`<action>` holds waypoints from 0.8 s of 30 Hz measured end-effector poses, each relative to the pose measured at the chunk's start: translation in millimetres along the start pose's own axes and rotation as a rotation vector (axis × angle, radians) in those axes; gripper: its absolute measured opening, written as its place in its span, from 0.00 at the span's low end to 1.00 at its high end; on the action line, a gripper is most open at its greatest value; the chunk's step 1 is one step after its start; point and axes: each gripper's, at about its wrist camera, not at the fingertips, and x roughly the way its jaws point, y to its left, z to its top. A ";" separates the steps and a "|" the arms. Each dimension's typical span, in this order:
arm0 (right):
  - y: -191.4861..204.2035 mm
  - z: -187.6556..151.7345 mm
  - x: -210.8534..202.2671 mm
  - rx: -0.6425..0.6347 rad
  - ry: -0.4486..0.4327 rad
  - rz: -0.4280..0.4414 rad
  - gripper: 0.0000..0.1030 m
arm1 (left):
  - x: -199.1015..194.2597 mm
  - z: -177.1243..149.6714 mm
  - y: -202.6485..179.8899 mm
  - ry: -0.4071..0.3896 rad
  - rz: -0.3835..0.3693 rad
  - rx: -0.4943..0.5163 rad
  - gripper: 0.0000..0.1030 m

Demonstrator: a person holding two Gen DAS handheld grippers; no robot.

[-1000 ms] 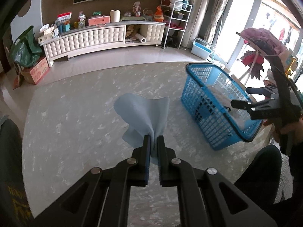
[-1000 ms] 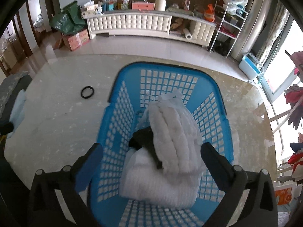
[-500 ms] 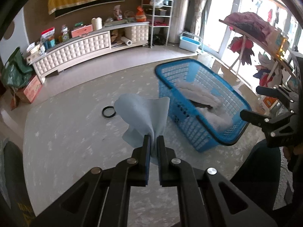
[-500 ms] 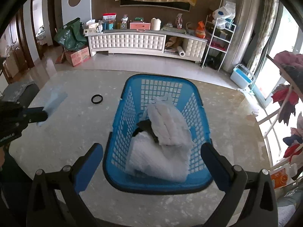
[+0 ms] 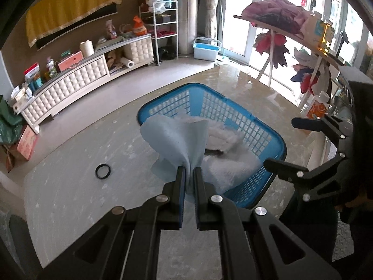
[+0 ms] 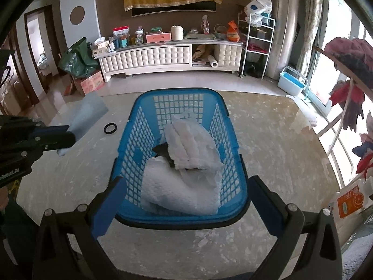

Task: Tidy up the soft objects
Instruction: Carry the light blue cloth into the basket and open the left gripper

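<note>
Left wrist view: the left gripper is clenching a light blue cloth between its two fingers, and the cloth is fanning out upward in front of the near-left corner of the blue basket, which is standing on the marbled table. White towels are lying inside the basket; a black ring is lying on the table to the left of the basket, well apart from it. The right gripper is hanging just beside the basket's right rim, its fingers spread wide and gripping nothing. Right wrist view: the right gripper is framing the near end of the basket with released, widely parted fingers. A folded white towel is resting on a larger one in the basket, with a dark item showing between them. To the left of the basket, the left gripper is holding the cloth above the table, near the ring.
</note>
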 end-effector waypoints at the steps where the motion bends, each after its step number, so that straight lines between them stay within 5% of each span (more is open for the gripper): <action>1: -2.5 0.1 0.6 0.005 0.001 -0.003 1.00 | 4.4 3.0 -1.3 0.005 -0.002 0.005 0.05; 24: -32.3 -5.3 30.2 0.066 0.082 -0.013 1.00 | 114.8 36.9 -36.3 0.149 -0.111 0.103 0.06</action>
